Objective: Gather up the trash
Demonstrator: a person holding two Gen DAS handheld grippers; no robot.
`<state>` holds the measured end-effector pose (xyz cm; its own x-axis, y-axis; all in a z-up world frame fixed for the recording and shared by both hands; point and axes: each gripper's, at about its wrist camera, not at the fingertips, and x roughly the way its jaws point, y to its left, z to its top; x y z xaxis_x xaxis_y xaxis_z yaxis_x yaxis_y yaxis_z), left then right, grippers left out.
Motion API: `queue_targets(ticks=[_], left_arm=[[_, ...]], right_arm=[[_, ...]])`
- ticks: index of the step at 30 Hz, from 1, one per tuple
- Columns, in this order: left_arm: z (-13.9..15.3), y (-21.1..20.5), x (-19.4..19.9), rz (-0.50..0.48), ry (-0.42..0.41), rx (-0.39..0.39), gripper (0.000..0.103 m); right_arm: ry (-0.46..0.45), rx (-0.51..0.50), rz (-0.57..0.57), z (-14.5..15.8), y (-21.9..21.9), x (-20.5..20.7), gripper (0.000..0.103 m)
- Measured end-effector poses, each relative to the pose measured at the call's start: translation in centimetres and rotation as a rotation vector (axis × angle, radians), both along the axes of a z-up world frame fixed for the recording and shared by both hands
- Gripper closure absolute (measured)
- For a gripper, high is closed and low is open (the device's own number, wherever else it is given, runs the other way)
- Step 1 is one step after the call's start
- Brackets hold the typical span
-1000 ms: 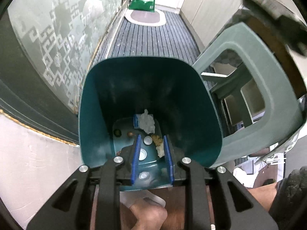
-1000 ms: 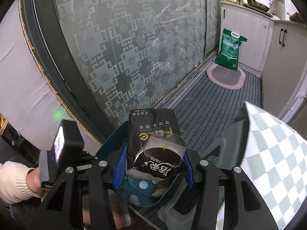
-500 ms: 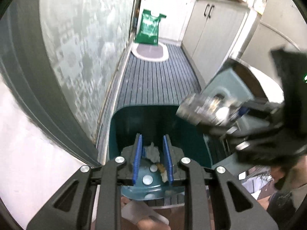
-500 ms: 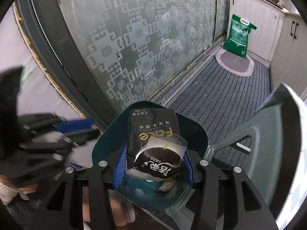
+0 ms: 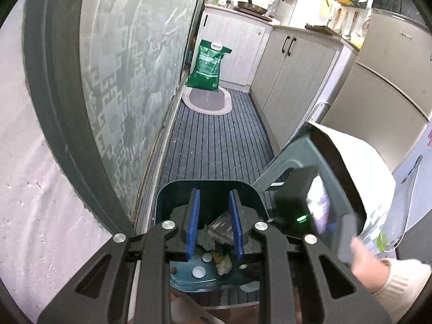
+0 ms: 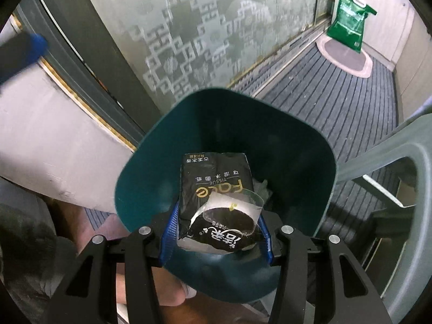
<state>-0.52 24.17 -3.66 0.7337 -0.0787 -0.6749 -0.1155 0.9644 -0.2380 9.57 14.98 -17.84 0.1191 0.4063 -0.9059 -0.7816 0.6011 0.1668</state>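
A teal trash bin [image 6: 297, 145] stands on the floor by a frosted glass door. My right gripper [image 6: 216, 229] is shut on a black tissue packet [image 6: 213, 181] and a clear black-labelled wrapper [image 6: 229, 224], held just over the bin's near rim, reaching into its mouth. In the left wrist view the same bin [image 5: 167, 197] lies below my left gripper [image 5: 214, 202], which is open and empty above it. Crumpled paper and scraps [image 5: 224, 260] lie on the bin's bottom. The right gripper's body shows there, blurred, at the right.
A grey-green plastic chair [image 6: 421, 178] stands right beside the bin. A striped grey mat [image 5: 216, 140] runs to an oval rug [image 5: 206, 102] and a green sack [image 5: 209, 66]. Cabinets [image 5: 294, 81] and a fridge [image 5: 391, 86] line the right side.
My right gripper has lowered the packet and wrapper toward the bin's mouth. My left gripper has risen and pulled back from inside the bin, still open.
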Motion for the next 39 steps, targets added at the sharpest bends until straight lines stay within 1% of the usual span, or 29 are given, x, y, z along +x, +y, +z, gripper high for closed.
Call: queue_targets(ticks=[6, 9, 10, 11, 18, 21, 24, 28, 30, 34, 39], left_arm=[[1.4, -0.1, -0.2, -0.007, -0.040, -0.013, 0.080], [1.8, -0.3, -0.3, -0.012, -0.050, -0.009, 0.080], [1.8, -0.3, -0.4, -0.013, -0.053, -0.004, 0.080], [1.9, -0.3, -0.5, -0.014, -0.055, -0.001, 0.080], [3.8, -0.9, -1.1, -0.018, -0.095, -0.001, 0.080], [4.7, -1.5, -1.2, -0.021, -0.111, 0.015, 0.078], [5.5, -2.0, -1.3, -0.018, -0.125, 0.025, 0.077], [6.5, -2.5, -1.7, -0.018, -0.147, 0.039, 0.076], [7.2, -2.9, -2.0, -0.021, -0.156, 0.048, 0.075], [8.4, -3.9, -2.4, -0.031, -0.180, 0.077, 0.069], [9.8, -4.4, -2.9, -0.028, -0.217, 0.077, 0.067]], right_arm=[[0.038, -0.046, 0.002, -2.4, 0.6, 0.3, 0.051], [0.035, -0.063, 0.001, -2.9, 0.6, 0.1, 0.050], [0.035, -0.064, -0.002, -3.0, 0.7, 0.0, 0.046], [0.030, -0.064, -0.006, -2.9, 0.6, 0.0, 0.045], [0.018, -0.088, -0.008, -3.0, 0.4, -0.1, 0.045], [0.021, -0.082, -0.004, -2.6, 0.2, -0.4, 0.045], [0.004, -0.054, 0.000, -1.3, 0.1, -0.9, 0.045], [-0.038, -0.011, 0.000, 1.6, -0.3, -1.3, 0.045], [-0.067, 0.018, -0.004, 3.7, -0.8, -1.6, 0.045], [-0.126, 0.072, -0.014, 7.5, -1.8, -2.1, 0.045], [-0.207, 0.133, -0.034, 12.5, -3.3, -2.9, 0.045]])
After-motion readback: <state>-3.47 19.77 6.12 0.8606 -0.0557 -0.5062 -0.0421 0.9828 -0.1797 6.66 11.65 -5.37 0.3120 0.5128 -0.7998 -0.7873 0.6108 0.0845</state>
